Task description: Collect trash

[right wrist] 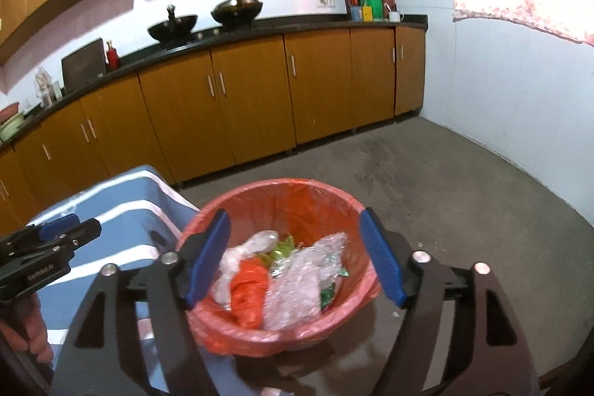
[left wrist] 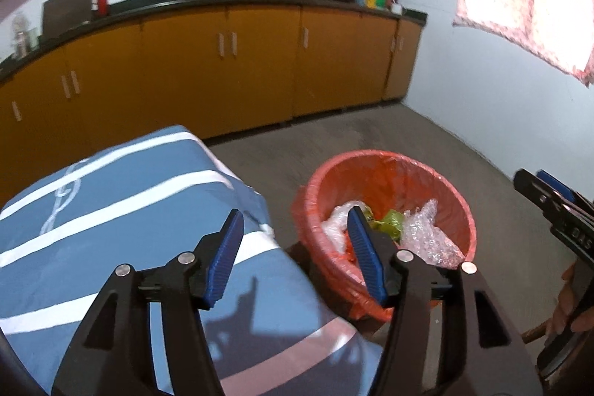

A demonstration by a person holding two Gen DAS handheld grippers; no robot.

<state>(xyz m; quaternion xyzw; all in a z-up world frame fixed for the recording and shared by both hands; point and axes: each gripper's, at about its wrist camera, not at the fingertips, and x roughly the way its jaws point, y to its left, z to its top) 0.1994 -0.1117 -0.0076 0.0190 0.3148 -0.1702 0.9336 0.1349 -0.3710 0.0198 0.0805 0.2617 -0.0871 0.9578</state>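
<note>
A red bin (right wrist: pixel 282 186) with an orange liner stands on the floor beside the table. Inside lie crumpled bubble wrap (right wrist: pixel 297 281), an orange plastic bag (right wrist: pixel 248 288), clear film and green wrappers (right wrist: pixel 328 295). My right gripper (right wrist: pixel 295 214) hovers above the bin, open, with nothing between its blue pads. My left gripper (left wrist: pixel 295 214) is open and empty too, over the table's edge just left of the bin (left wrist: pixel 389 158). Each gripper shows in the other's view: the right gripper (left wrist: pixel 534 179) at the right edge, the left gripper (right wrist: pixel 83 223) at the left.
A blue cloth with white stripes (left wrist: pixel 111 210) covers the table left of the bin. Orange cabinets (right wrist: pixel 252 99) under a dark counter with two woks (right wrist: pixel 237 8) line the far wall. Grey floor (right wrist: pixel 427 180) runs to a white wall on the right. Hands (right wrist: pixel 33 340) hold the grippers.
</note>
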